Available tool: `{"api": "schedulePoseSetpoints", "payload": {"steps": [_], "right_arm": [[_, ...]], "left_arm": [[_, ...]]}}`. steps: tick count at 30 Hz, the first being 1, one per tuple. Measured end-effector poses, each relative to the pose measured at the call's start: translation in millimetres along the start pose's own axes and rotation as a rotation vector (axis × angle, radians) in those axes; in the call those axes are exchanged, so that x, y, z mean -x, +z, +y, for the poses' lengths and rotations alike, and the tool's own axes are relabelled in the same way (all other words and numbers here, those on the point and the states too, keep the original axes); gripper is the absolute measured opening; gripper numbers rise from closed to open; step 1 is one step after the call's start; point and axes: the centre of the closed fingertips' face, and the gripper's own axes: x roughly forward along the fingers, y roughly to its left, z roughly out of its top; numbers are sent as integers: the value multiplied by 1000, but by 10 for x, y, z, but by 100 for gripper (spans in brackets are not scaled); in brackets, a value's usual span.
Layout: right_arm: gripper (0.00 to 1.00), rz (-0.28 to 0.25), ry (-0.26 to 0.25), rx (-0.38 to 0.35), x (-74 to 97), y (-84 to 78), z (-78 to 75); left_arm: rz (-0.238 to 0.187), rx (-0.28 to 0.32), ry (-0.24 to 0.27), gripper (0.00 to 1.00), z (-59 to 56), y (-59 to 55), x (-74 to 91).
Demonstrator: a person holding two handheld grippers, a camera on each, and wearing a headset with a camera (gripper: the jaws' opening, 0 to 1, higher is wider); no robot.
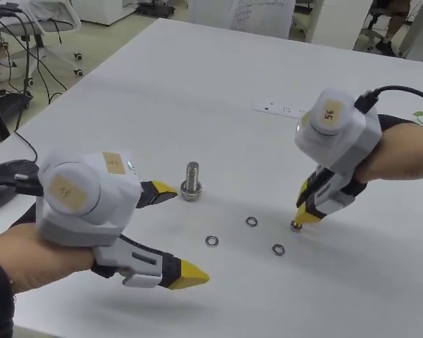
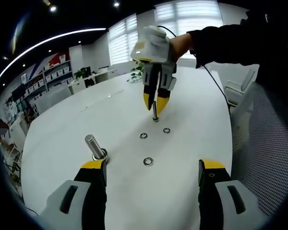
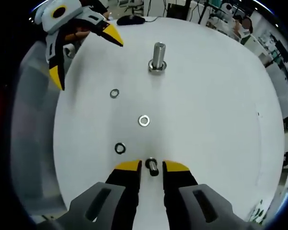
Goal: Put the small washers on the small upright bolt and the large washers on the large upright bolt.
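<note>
The left gripper [image 1: 182, 233] sits nearest, at seven o'clock in the head view. The left hand [image 1: 25, 262] holds it low and nearly level over the white table [image 1: 197, 91]. Its yellow-tipped jaws are spread wide with nothing between them.

Just past its tips, three loose washers lie flat in a shallow arc. The nearest washer [image 1: 211, 241] is closest to the left gripper, the middle washer [image 1: 251, 222] is at about two o'clock from it, and the right washer [image 1: 278, 249] is further along. The large bolt [image 1: 191, 182] stands upright at eleven o'clock from the nearest washer, with a ring round its foot.

At one o'clock from the right washer stands the small bolt [image 1: 296, 225]. The right gripper [image 1: 304, 213] points steeply down over it from the right hand [image 1: 402, 158]. Its jaws are drawn narrow on either side of the shaft. In the right gripper view a thin gap seems to remain, so I cannot tell whether they pinch it.

Farther off, a dark mouse-like object [image 1: 1, 184] rests at the table's nine o'clock edge, and an office chair [image 1: 46, 24] stands on the floor beyond.
</note>
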Motion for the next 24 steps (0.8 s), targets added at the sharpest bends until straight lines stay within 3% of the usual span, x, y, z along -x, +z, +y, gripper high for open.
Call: {"api": "schedulePoseSetpoints", "payload": {"steps": [8,13,20,24], "right_arm": [[19,-46,-61,48,244,123,7],[19,-80,-78,81,391,238,119],[19,-111,-49,102,344,311,259],[19,-95,-29,97,253,254,342]], "left_arm": [[-7,-4,2,78,-4,33,8],[-9,-6,2,78,-11,42,8],[-13,-9,4,78,-18,62,15],[-12,-11,4,78,-24,63,21]]}}
